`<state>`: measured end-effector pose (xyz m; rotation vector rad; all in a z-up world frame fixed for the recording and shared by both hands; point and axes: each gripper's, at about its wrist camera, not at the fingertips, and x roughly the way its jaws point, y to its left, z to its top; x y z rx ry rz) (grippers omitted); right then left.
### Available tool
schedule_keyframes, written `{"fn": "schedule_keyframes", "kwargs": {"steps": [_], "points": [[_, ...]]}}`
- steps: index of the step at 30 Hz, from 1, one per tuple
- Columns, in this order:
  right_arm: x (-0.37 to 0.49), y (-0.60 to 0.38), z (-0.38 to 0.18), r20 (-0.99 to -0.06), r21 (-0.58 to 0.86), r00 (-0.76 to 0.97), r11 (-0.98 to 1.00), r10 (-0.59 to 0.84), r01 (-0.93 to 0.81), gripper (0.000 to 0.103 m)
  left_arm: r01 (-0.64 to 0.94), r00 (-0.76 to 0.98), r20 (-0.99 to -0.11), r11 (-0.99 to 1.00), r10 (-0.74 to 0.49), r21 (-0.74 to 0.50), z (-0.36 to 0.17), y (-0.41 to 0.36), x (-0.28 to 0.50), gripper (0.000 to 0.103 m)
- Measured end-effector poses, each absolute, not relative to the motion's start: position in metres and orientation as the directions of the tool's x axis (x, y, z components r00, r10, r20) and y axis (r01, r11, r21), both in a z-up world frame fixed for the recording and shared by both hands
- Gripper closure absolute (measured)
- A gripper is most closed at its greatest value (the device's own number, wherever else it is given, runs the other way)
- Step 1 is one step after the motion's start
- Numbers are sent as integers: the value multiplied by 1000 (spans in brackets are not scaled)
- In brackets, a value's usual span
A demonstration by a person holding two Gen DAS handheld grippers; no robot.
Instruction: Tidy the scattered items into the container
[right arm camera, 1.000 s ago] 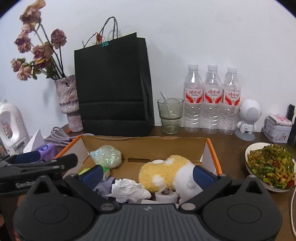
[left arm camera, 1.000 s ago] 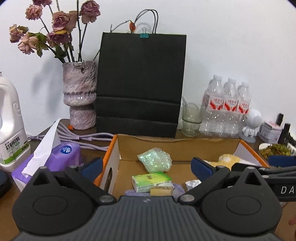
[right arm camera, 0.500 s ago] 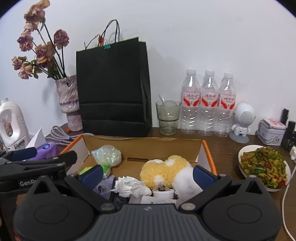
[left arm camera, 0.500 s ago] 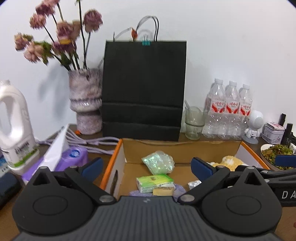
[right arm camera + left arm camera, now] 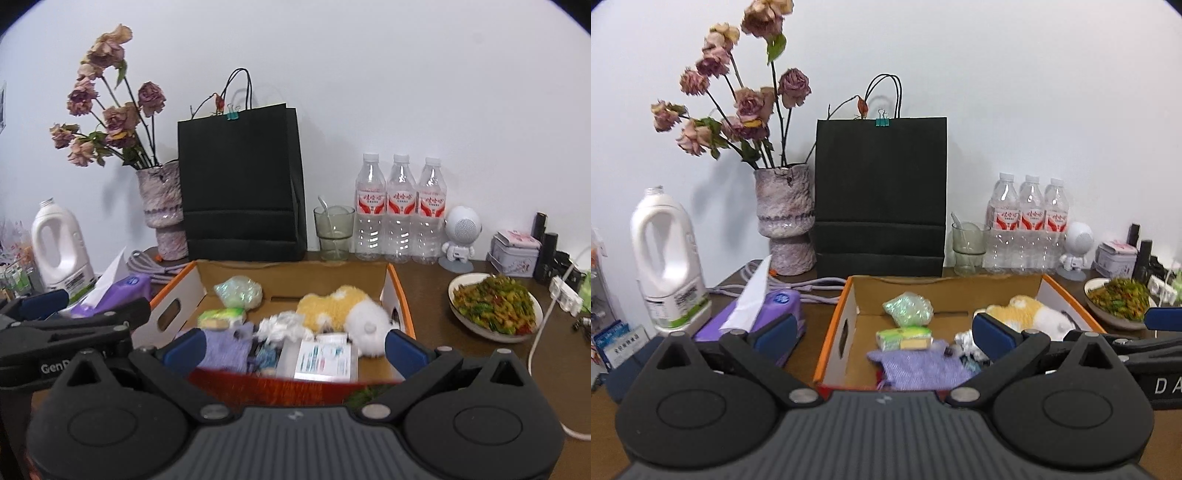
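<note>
An open cardboard box with orange edges (image 5: 837,325) (image 5: 398,291) stands on the brown table. Inside lie a yellow-and-white plush toy (image 5: 1027,316) (image 5: 343,308), a green glittery bundle (image 5: 908,308) (image 5: 238,291), a green pack (image 5: 903,338), a purple knitted pouch (image 5: 919,365) (image 5: 223,349), crumpled white paper (image 5: 282,326) and a flat white packet (image 5: 325,360). My left gripper (image 5: 882,334) is open and empty above the box's near left part. My right gripper (image 5: 293,345) is open and empty above its near edge.
A purple tissue box (image 5: 764,314) lies left of the box, by a white jug (image 5: 666,258). Behind stand a vase of dried roses (image 5: 785,218), a black paper bag (image 5: 881,195), a glass (image 5: 334,232) and three water bottles (image 5: 400,210). A dish of food (image 5: 495,308) sits at the right.
Both grippers have risen and pulled back from the box, so more of the table and the box's contents show. Both stay open and empty.
</note>
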<state>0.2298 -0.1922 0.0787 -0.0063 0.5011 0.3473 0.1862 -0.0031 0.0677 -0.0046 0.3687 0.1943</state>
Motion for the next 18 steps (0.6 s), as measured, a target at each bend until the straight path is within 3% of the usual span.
{"fn": "schedule_keyframes", "kwargs": {"steps": [18], "points": [[136, -206, 83, -472, 73, 833, 954, 289, -290, 0, -154, 893, -430, 988, 133, -15, 63, -7, 97, 0]]}}
